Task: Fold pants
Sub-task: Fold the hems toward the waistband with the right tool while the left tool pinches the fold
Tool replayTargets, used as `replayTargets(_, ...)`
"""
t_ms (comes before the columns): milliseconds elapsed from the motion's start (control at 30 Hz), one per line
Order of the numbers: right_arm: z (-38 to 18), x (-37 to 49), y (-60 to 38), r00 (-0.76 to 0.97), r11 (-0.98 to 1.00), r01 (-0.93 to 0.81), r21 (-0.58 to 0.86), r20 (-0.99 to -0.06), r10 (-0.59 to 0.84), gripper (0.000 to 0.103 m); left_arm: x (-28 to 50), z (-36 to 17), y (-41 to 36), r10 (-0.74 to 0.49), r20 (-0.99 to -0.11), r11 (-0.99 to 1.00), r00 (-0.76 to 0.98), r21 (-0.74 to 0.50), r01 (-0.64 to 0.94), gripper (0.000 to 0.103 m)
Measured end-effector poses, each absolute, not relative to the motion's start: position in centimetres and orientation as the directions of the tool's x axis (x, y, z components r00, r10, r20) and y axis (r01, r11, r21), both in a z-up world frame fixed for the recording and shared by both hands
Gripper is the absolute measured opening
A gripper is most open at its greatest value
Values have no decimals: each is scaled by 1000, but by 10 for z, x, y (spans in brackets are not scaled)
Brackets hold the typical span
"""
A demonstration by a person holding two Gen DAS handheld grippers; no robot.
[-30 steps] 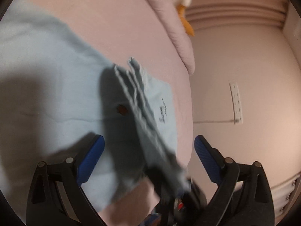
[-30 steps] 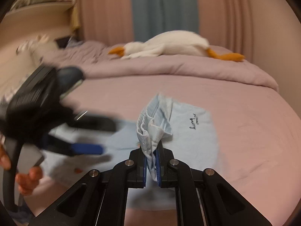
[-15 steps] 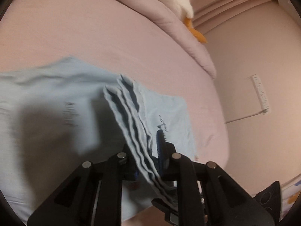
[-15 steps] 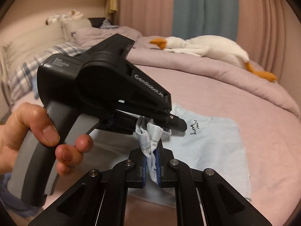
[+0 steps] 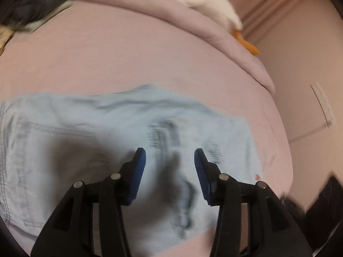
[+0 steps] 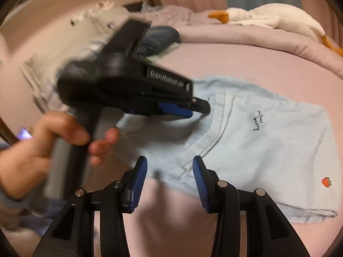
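Note:
The light blue pants (image 6: 257, 141) lie folded flat on the pink bed, with dark embroidered script and a small red strawberry patch (image 6: 327, 181). In the left wrist view the pants (image 5: 107, 132) are blurred below my left gripper (image 5: 170, 160), which is open and empty just above them. My right gripper (image 6: 170, 168) is open and empty over the near edge of the pants. The left gripper's black body (image 6: 128, 90) shows in the right wrist view, held in a hand over the pants' left side.
A white plush goose (image 6: 272, 17) with an orange beak lies on the rolled pink blanket (image 6: 257, 40) at the far side of the bed. A dark cloth (image 6: 160, 38) lies at the far left. The bed's right edge (image 5: 287, 141) drops to the floor.
Both grippers have opened and let go of the bunched pant hems. The fabric has dropped and now lies flat on the bed. The left gripper has pulled back.

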State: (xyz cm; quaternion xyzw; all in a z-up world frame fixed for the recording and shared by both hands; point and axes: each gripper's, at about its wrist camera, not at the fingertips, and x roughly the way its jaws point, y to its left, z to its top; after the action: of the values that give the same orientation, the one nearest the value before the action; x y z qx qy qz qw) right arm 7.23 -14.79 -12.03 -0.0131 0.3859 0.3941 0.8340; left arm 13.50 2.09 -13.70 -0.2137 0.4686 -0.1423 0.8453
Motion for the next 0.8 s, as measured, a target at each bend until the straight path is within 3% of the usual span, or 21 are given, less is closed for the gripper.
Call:
replayTargets(133,-92,87,-211,488,743,-571,349,-583,649,44,134,-130,-44,-469,-736,879,488,-443,177,44)
replayTargets(233,-92,109,-249,591,862,-427,272,-638,494,44,140,-146,-78,-456,-773,890,440,-407,207,28)
replayTargets(300,-97,122,-263,598,898,-367,245,-677,429,39,141,-161,-82,-388,-816,922,429,-340,187,25)
replayTargets(367,-106,134,-272,594,915,-332,228,-703,391,32,132,-172,-69,-330,-834,944,442,-282,174,2)
replayTargets(533,-134,134,-261,555,938,-319,135,-776,300,32,99,-175,-25,-382,-805,923,454,-354,149,2)
replayTargets(633,-133,129,-258,561,935,-337,106,-775,291,32,92,-175,-22,-391,-792,918,469,-368,145,2)
replayTargets(800,-113,130,-200,514,821,-560,107,-733,446,32,95,-167,-30,-402,-787,909,468,-404,103,2)
